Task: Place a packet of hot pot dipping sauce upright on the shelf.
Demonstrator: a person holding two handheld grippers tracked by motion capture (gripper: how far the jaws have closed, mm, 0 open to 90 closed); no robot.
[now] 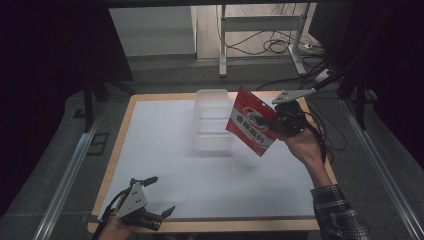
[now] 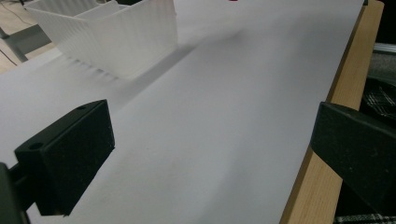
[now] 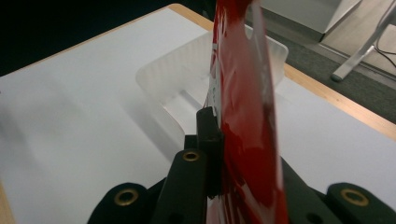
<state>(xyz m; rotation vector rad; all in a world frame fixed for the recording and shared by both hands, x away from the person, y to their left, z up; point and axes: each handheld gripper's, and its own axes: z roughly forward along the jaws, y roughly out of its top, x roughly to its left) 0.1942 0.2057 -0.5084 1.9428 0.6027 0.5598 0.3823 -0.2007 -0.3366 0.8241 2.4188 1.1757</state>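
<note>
1. Red snack pouch [image 1: 251, 126], flat and glossy, held in the air above the right half of the table [image 1: 165, 165], just right of the clear plastic bin [image 1: 212, 120] standing near the far edge.
2. Clamped on the pouch's right-hand edge: right gripper [image 1: 280, 120], jaws pressed together on the foil, a hand in a plaid sleeve behind it. In the right gripper view, pouch [image 3: 245, 116] seen edge-on, rising between the black jaws, with the bin [image 3: 187, 74] straight ahead and below.
3. Key relation: bin to the left of and lower than the pouch, pouch's lower-left edge already overlapping the bin's right wall as seen from above. Long axis of the pouch tilted, running from upper left down to lower right. Bin's long axis running from near to far. Likely next need: a short carry leftward and a lowering into a compartment.
4. Left gripper [image 1: 155, 197] at the near left corner of the table, jaws wide apart, nothing between them, well apart from the bin [image 2: 112, 37]; right hand far nearer to the work.
5. Writing: white band across the pouch front with large Chinese characters, plus a round white logo above; too small to read reliably.
</note>
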